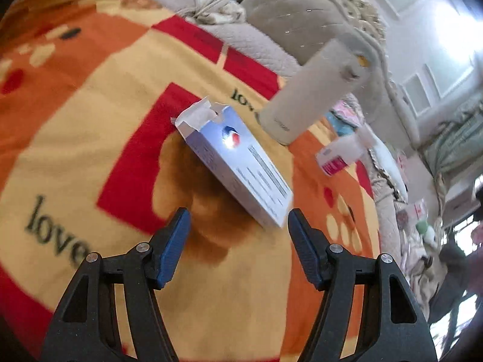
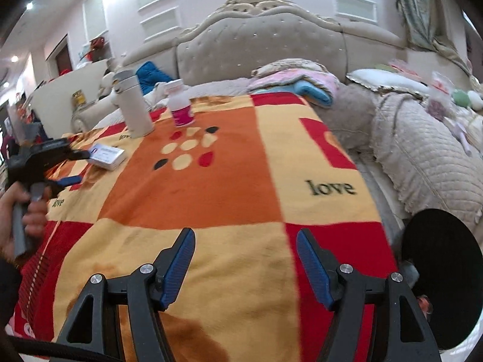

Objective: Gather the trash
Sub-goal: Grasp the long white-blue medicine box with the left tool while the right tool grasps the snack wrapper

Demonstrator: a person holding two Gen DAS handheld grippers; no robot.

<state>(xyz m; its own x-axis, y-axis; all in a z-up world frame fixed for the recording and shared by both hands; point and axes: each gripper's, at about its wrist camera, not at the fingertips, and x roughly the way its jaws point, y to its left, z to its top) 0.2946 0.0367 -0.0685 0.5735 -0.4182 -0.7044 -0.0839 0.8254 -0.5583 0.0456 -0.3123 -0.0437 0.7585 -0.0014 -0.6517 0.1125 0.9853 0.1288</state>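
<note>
A white cardboard box [image 1: 235,163] with a torn-open flap lies flat on the orange, red and yellow blanket [image 1: 90,120]. My left gripper [image 1: 239,212] is open, and the box's near corner sits just ahead of its blue fingertips, untouched by either pad. The right wrist view shows the same box [image 2: 107,154] at the far left, with the left gripper [image 2: 77,167] beside it, held by a person's hand [image 2: 27,211]. My right gripper [image 2: 245,233] stands open over bare blanket [image 2: 229,187] with nothing between its fingers.
A white tumbler [image 1: 314,90] [image 2: 135,105] and a white pill bottle with a pink label [image 1: 335,158] [image 2: 181,105] stand beyond the box. Folded bedding [image 2: 302,84], pillows and a tufted headboard [image 2: 259,45] lie behind. A black round object [image 2: 443,277] sits at the right edge.
</note>
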